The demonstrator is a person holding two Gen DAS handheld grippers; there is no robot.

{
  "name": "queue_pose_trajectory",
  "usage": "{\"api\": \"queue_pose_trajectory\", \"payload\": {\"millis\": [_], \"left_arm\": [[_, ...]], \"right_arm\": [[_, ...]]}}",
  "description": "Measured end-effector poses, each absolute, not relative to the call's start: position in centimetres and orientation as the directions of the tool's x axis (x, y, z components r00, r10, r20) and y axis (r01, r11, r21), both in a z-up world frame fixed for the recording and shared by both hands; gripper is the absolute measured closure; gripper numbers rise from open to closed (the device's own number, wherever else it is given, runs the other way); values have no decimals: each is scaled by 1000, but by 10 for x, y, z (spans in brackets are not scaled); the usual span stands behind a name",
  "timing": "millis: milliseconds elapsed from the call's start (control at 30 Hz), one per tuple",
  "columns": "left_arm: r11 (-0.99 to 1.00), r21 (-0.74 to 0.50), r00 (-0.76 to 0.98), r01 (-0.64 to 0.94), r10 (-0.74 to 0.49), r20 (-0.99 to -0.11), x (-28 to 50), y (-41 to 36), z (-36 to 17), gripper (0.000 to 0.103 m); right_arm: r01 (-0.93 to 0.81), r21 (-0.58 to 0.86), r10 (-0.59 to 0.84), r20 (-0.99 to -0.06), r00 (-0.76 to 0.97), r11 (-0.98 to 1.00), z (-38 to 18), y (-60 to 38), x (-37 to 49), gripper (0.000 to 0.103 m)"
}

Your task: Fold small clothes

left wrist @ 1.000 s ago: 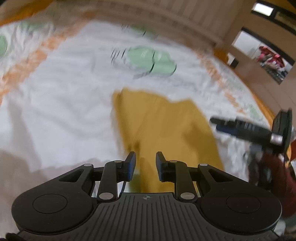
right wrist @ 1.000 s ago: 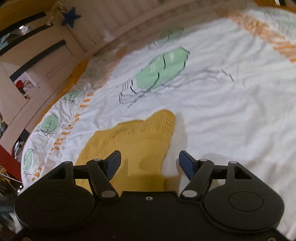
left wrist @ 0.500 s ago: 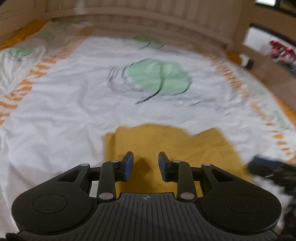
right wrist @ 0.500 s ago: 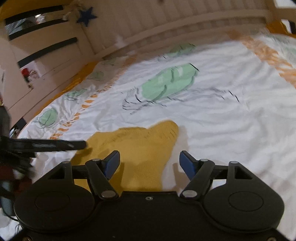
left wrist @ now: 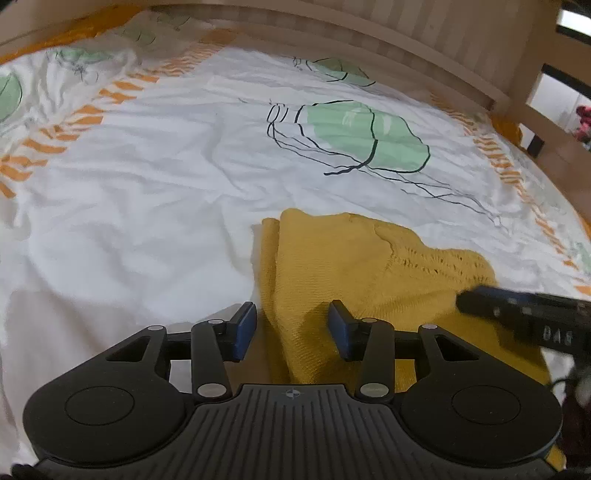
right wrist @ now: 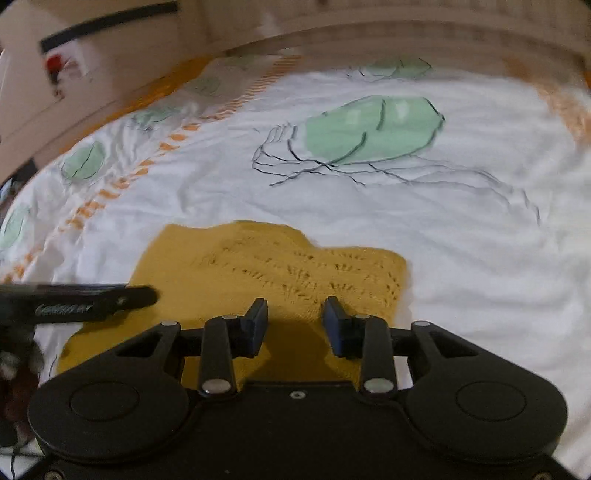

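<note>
A small mustard-yellow knitted garment (left wrist: pixel 354 266) lies folded on the white bed sheet (left wrist: pixel 147 192); it also shows in the right wrist view (right wrist: pixel 266 266). My left gripper (left wrist: pixel 291 325) is open and empty, hovering over the garment's left folded edge. My right gripper (right wrist: pixel 295 325) is open with a narrower gap, empty, over the garment's near right part. The right gripper's fingers (left wrist: pixel 517 310) reach in from the right in the left wrist view. The left gripper's fingers (right wrist: pixel 85 299) reach in from the left in the right wrist view.
The sheet (right wrist: pixel 461 240) has a green leaf-like print (left wrist: pixel 362 136) beyond the garment and orange stripes (left wrist: pixel 74 125) along its border. A wooden slatted bed frame (left wrist: pixel 369 33) runs around the far edge. A doorway (left wrist: pixel 569 103) opens at the far right.
Both grippers drew back and levelled over the garment's near side. The left gripper's fingers opened wider; the right gripper's fingers closed to a narrower gap. The garment lies flatter.
</note>
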State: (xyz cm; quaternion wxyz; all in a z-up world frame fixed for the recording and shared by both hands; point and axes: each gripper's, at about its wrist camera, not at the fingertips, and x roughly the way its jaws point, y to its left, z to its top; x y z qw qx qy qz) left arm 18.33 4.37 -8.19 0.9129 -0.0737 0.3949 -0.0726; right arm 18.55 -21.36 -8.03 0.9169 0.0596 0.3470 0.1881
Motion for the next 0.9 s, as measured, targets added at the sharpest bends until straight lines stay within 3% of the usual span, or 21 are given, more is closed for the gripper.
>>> {"api": "queue_pose_trajectory", "payload": {"millis": [67,167,233,367,433,533,900], "left_arm": [[980,-183,682,75,-184,-708,183,42,-82,60],[982,-178,683,70,-177,-709,182,42,-80,59],[981,-179,680,68,-177,-711,179,42,-74,59],[987,-140,699,84,-158,-697,159,38,-59,58],[989,-125,712,85,-148,-686,145,36,-51,47],[991,-111,741,81,-134,-658,121,34,-38,39],[998,-37,770,46,-59,-635,49,14,-7,39]], "right_arm": [[-302,219,371,-619,692,928,-77,-209,184,60],[-321,221,388,-599,700,921,-70,-207,174,47],[-322,223,391,-577,717,920,-63,-208,166,27],[-297,189,352,-532,770,936,-45,-207,144,12],[-280,192,340,-516,787,941,-38,-211,130,0],[-256,210,328,-494,805,944,-31,-217,110,0],[-112,294,249,-484,839,949,-24,-236,48,0]]}}
